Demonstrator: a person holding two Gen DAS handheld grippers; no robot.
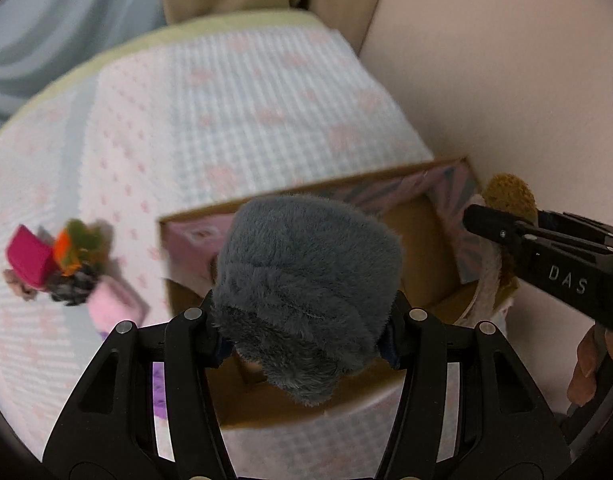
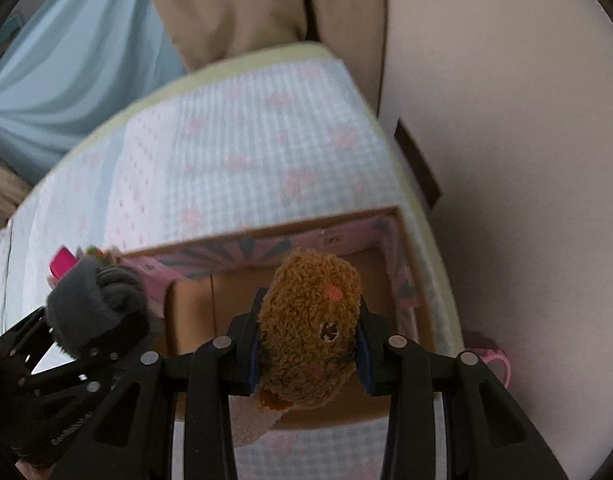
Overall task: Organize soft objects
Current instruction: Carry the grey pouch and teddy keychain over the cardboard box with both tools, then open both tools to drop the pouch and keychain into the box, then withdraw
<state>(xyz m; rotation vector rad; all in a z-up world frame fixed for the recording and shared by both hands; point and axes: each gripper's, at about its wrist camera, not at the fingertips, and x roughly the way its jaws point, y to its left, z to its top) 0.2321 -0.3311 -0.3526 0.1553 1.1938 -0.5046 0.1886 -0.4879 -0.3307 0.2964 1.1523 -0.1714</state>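
The grey plush toy (image 1: 306,292) is sitting clamped between the closed-in fingers of the left gripper (image 1: 304,316), hanging over the open cardboard box (image 1: 422,240). Its pile is short, dense and fuzzy; its overall form is a rounded lump, and no face or limbs can be made out from the left wrist view. In the right wrist view the same toy (image 2: 98,304) is showing at the left edge, partly masked by the left gripper (image 2: 82,340).

The brown plush toy (image 2: 310,320) is being pinched by the right gripper (image 2: 308,344), also above the box (image 2: 386,280). Its surface is shaggy and looped, with a small pink patch and a dark hole-like mark; a pale cream part below is cut off by the fingers. From the left wrist view only a brown knobbly crown (image 1: 510,196) is showing behind the right gripper (image 1: 502,232).

The box is lined with a pink and grey-blue striped print on its inner walls; its floor is plain brown board. Much of its interior is hidden behind both toys.

A blurred heap of soft items (image 1: 66,268), magenta, orange, green, dark speckled and pale pink, is lying on the checked bedspread (image 1: 246,112) well left of the box. Individual shapes there are hard to resolve.
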